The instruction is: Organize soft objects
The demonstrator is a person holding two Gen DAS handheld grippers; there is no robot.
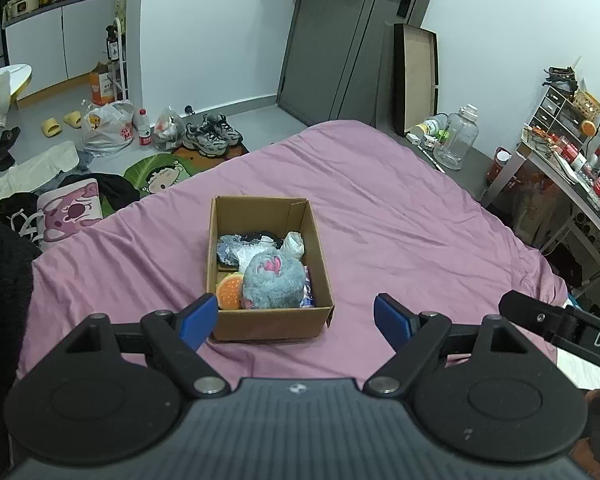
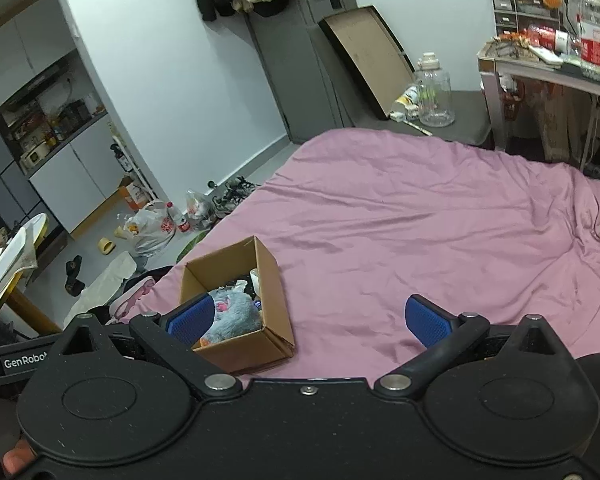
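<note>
An open cardboard box (image 1: 270,326) (image 2: 274,280) stands on the pink bedspread (image 1: 380,208) (image 2: 420,216). Inside lie a grey fluffy plush (image 1: 274,280) (image 2: 236,314), a burger-shaped toy (image 1: 230,290), a white sock (image 1: 294,244) and a grey crumpled cloth (image 1: 230,248). My left gripper (image 1: 296,320) hangs open above the box's near edge, nothing between its blue pads (image 1: 198,320). My right gripper (image 2: 308,320) is open wide to the right of the box, above bare bedspread, nothing between its fingers. Its black frame (image 1: 560,324) shows at the right in the left wrist view.
Clothes and a pink pillow (image 1: 72,212) lie on the floor left of the bed, with shoes (image 1: 212,136), bags and a water bottle (image 1: 143,128). A cluttered desk (image 2: 548,68) and a large clear jug (image 2: 434,92) stand past the bed's far right corner.
</note>
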